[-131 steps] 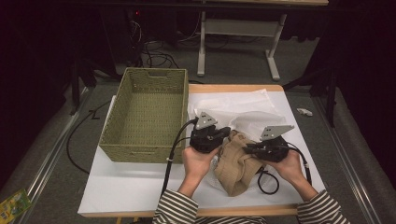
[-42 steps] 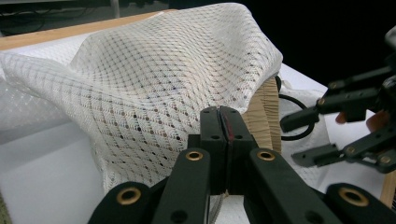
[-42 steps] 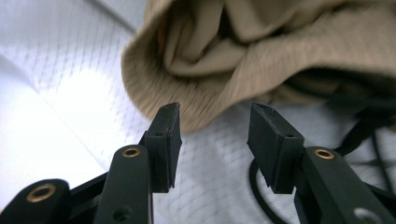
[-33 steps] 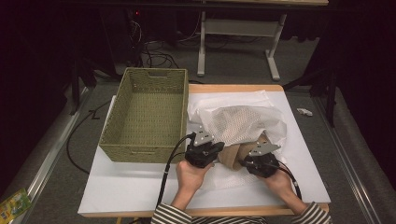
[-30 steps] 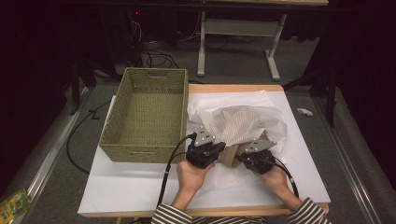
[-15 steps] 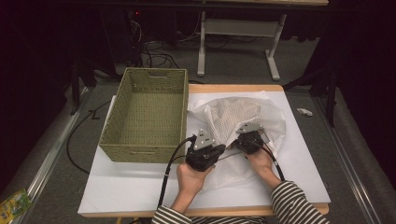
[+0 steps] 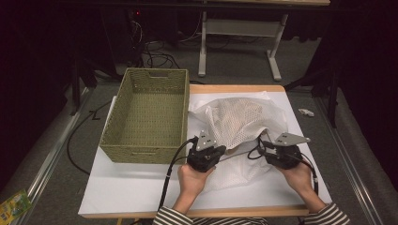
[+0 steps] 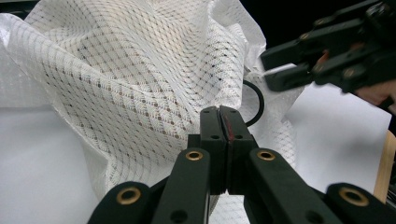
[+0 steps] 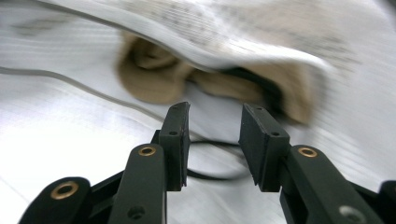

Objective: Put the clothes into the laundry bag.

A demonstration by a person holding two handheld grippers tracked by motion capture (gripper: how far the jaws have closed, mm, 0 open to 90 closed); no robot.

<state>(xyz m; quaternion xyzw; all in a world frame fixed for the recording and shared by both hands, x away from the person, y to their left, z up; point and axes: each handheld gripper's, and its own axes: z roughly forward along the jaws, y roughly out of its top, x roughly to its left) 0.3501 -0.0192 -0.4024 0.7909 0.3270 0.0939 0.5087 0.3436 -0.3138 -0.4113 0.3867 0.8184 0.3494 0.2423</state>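
From above, I saw a white tabletop [image 7: 117,197] with a woven basket [image 7: 148,117] standing on its left half and a white mesh laundry bag [image 7: 237,119] lying crumpled on the right half, just beside the basket. A tan cloth [image 9: 154,77] sat inside the bag; in the right tool's view I could make it out through the bag's opening, though that picture was blurred. My left tool [image 7: 212,151] rested at the bag's near left edge, its jaws pressed fully together with a fold of the mesh fabric pinched between them; the left tool's view showed the netting [image 8: 130,84] rising in folds straight ahead of the closed tips. My right tool [image 7: 264,147] was at the bag's near right edge, well apart from the left one. Its jaws had just been opening and stood parted, with nothing between them; the pads [image 9: 180,140] touched no fabric, and a thin black loop of cord [image 9: 210,172] lay on the white surface beyond the gap. In the left tool's view the right tool [image 8: 275,70] appeared at the upper right, its tips near the bag's edge. Two hands in striped sleeves held the tools from the near side of the tabletop.
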